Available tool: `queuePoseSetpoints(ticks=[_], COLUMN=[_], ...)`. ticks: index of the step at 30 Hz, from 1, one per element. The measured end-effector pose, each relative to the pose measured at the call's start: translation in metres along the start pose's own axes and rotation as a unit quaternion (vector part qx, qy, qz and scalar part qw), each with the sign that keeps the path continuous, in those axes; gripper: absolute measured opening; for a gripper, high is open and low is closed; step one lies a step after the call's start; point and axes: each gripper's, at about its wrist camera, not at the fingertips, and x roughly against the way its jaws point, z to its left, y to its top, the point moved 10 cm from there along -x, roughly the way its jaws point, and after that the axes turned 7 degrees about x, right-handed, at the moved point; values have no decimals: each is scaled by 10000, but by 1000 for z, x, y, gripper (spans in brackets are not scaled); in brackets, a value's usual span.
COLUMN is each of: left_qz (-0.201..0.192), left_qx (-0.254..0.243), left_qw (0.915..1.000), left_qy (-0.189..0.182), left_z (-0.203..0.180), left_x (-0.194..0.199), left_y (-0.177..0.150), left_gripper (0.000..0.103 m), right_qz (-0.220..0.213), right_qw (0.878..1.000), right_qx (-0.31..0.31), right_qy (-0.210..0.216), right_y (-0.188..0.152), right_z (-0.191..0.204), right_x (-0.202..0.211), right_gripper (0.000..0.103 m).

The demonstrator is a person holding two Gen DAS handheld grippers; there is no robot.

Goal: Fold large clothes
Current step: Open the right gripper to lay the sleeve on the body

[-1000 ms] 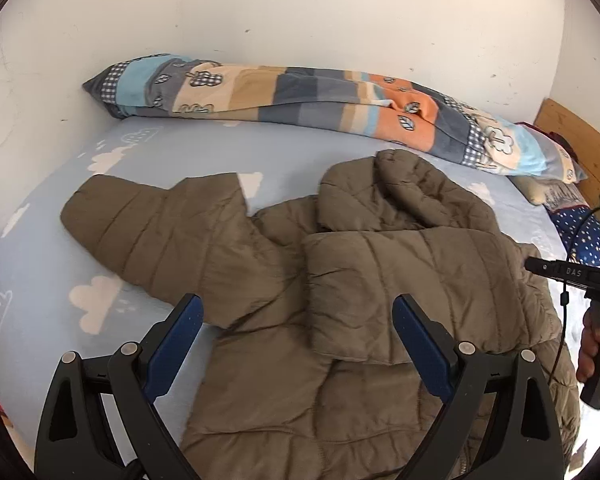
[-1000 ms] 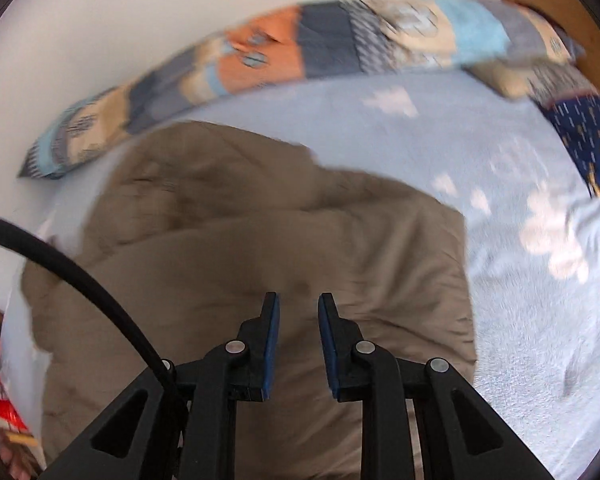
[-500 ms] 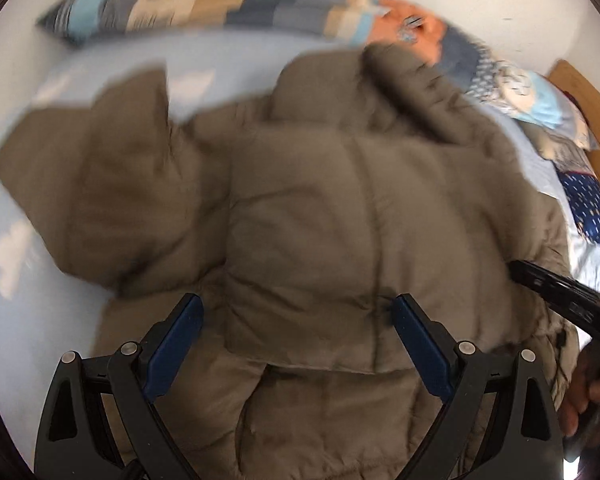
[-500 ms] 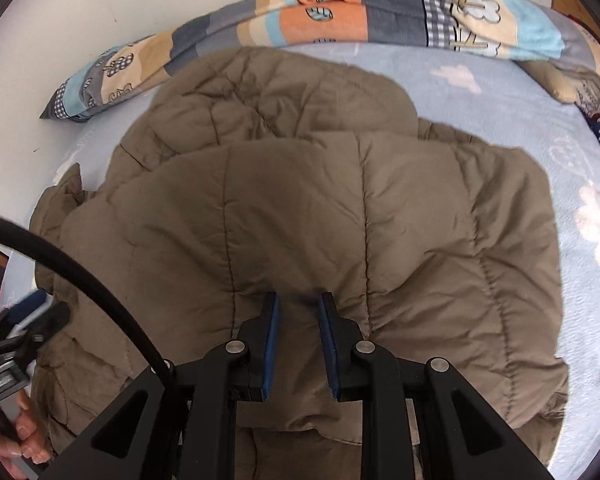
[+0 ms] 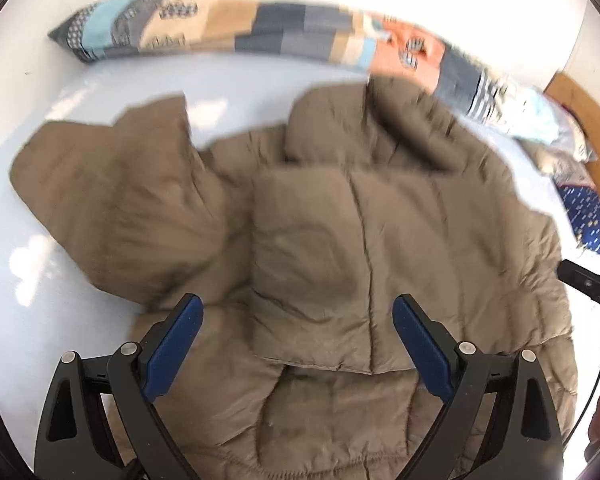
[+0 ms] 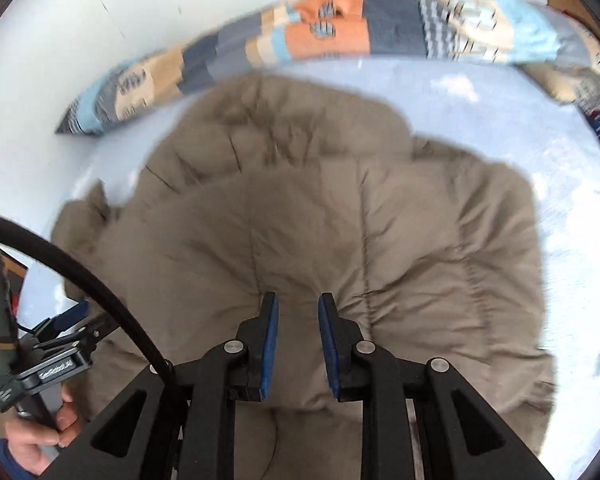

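The bed carries the brown jacket, spread flat for folding, one sleeve laid across it. Over the jacket, the left hand-held gripper gapes empty; the right hand-held gripper is nearly together, holding nothing.

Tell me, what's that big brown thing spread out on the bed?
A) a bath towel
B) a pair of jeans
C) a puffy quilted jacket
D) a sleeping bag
C: the brown jacket shows stitched padded panels, a sleeve reaching out to one side and a hood bunched at the top, lying on the light blue bedsheet.
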Motion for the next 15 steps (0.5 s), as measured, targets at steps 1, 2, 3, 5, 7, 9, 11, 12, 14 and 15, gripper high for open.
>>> queuePoseSetpoints(ticks=[1,2,3,5,7,9,11,12,14,15], left_qz=[-75,-124,-170,-225,-286,-322,-379,-452,-543,-555], left_qx=[63,130,209,340,469,579,708,810,1027,1109], left_qw=[9999,9998,9995,9989,9983,9975,9964,9953,9931,9921], left_qy=[-66,-118,-173,-215,-214,-252,-264,-277,-186,-166], left_z=[3,6,10,20,32,44,58,68,92,103], left_x=[10,17,25,34,46,56,65,75,89,93], left_y=[4,7,9,15,19,19,26,31,42,45], left_gripper=[95,95,95,95,95,95,95,95,95,95], right_qz=[-141,-274,-424,-583,-770,-887,-969,-945,-882,-856], right_qw=[9999,9996,9991,9979,9965,9958,9949,9952,9958,9961], right_qx=[16,5,-76,-263,-314,-241,-226,-253,-247,-212], right_qy=[-21,-19,8,104,127,-19,-138,-95,0,-8], right_y=[3,4,4,1,-5,-8,-11,-12,-11,-12], right_z=[0,-1,-2,-3,-1,0,0,3,8,10], right_x=[14,26,42,64,85,98,107,105,99,97], right_gripper=[23,23,23,25,28,33,36,36,36,36])
